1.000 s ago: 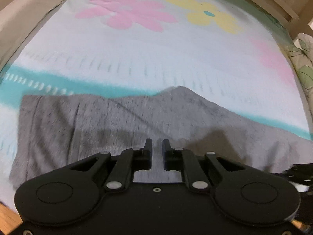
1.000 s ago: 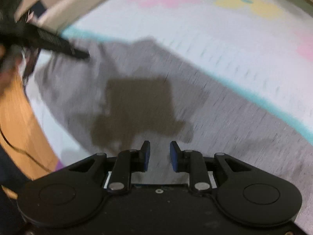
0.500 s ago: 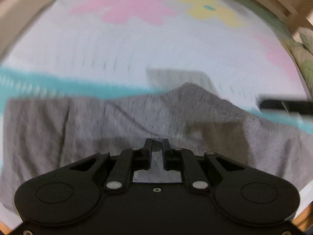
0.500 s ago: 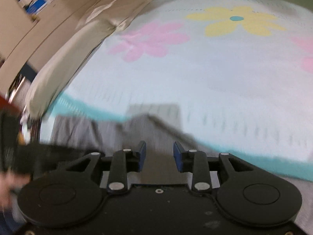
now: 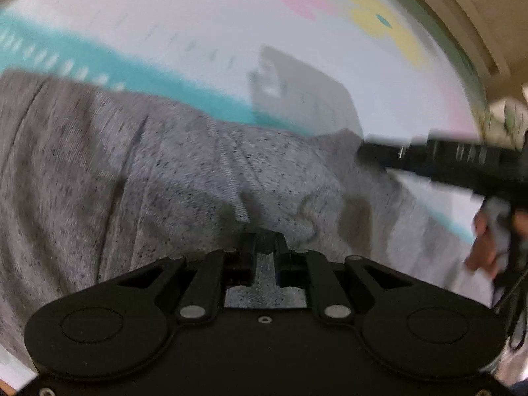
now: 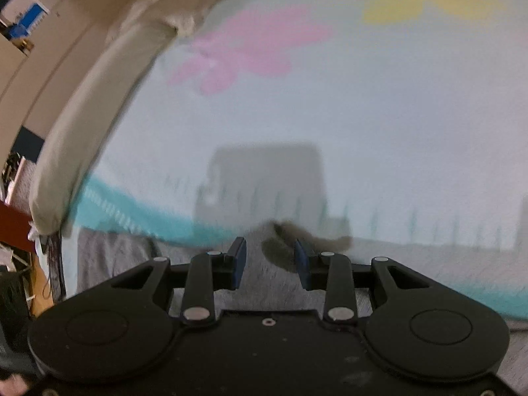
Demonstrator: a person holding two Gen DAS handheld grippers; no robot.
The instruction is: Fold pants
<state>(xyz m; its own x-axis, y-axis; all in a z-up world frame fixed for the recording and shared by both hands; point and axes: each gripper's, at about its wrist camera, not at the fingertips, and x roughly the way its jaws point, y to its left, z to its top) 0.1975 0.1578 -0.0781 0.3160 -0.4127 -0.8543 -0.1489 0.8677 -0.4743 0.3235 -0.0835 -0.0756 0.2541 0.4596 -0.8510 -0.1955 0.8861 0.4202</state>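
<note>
Both grippers have dropped closer to the grey pants spread on the flowered bedsheet, apparently lining up a fold. The left gripper hovers with a narrow gap, gripping nothing visible; the right gripper, now wider, frames the fabric's far edge without pinching.

- Pants: grey heathered knit cloth, matt, dark-flecked.
- Bedsheet beneath pants: smooth matt printed cloth.
- Left gripper: matt black plastic, metal pivot pins.
- Right gripper pads: blue, matt.
</note>
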